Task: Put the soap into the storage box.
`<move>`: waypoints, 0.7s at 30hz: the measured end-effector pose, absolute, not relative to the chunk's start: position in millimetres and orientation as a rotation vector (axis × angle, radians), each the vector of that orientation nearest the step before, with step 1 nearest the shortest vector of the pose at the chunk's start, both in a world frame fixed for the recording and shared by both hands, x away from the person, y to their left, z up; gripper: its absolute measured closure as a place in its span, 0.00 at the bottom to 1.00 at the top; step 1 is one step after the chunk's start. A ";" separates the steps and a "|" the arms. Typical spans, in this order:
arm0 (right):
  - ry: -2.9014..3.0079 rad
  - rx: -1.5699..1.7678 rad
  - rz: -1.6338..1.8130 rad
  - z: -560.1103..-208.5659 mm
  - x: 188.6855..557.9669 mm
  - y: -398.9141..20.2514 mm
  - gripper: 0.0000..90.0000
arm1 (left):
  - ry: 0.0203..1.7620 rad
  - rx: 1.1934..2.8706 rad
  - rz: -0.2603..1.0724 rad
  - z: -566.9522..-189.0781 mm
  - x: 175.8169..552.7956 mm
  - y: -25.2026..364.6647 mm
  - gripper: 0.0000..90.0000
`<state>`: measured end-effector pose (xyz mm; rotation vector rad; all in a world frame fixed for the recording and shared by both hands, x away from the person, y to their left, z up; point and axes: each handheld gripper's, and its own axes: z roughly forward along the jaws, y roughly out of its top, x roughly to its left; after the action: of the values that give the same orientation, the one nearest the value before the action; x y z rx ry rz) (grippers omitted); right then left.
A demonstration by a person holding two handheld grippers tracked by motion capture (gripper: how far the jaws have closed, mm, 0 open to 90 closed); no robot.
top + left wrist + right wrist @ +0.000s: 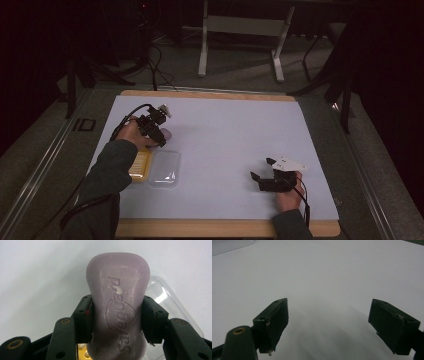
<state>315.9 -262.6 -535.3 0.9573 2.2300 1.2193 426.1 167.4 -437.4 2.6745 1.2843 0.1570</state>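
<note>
The soap bar [117, 312] is pale mauve with embossed lettering and an oval emblem. The gripper [116, 317] on it is black. The tray [141, 165] is yellow, the lid [165, 169] beside it clear. The surface [225, 140] is white, edged in light wood.

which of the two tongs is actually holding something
The left tongs: their jaws are shut on the waist of a mauve, embossed soap bar. The right tongs stand open with nothing between them, over the white table sheet.

Soap bar [117, 315] runs off at six o'clock, fingers [83, 320] masking its flanks (yellow tray [83, 353] barely peeks beneath).
</note>
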 end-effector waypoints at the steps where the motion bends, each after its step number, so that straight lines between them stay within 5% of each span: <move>1: 2.230 0.957 1.219 -535.2 315.9 -262.6 0.18 | 1.291 2.677 0.157 -437.1 425.7 168.3 0.55; 21: 2.228 0.957 1.219 -535.2 315.7 -262.6 0.18 | 1.399 2.590 0.157 -432.7 412.5 187.9 0.55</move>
<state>315.7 -262.6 -535.2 0.9573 2.2283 1.2192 412.5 187.9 -432.7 2.5903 1.3988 0.1571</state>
